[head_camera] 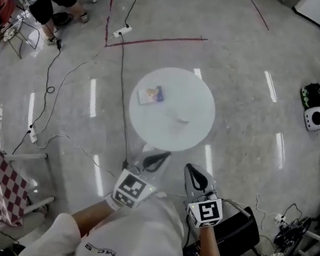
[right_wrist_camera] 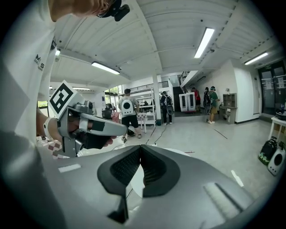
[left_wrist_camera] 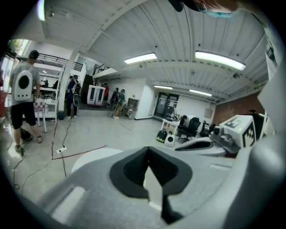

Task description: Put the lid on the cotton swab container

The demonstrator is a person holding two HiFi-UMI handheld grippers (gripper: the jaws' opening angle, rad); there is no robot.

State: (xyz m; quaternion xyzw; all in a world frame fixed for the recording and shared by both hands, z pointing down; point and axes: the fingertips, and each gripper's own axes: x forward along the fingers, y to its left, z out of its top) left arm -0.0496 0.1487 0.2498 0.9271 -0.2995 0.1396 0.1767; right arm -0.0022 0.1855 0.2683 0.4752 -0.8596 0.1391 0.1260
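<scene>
Left gripper (head_camera: 158, 158), right gripper (head_camera: 198, 174) closed before round table (head_camera: 181, 94).

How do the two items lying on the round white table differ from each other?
Colour: the printed item shows blue and tan, while the pale item nearly blends into the white table.
Size: the printed item looks larger than the pale item.
Place: in the head view the printed item lies left of the table's centre and farther off, and the pale item lies nearer the middle.
Both rest on the tabletop, apart from each other.
</scene>
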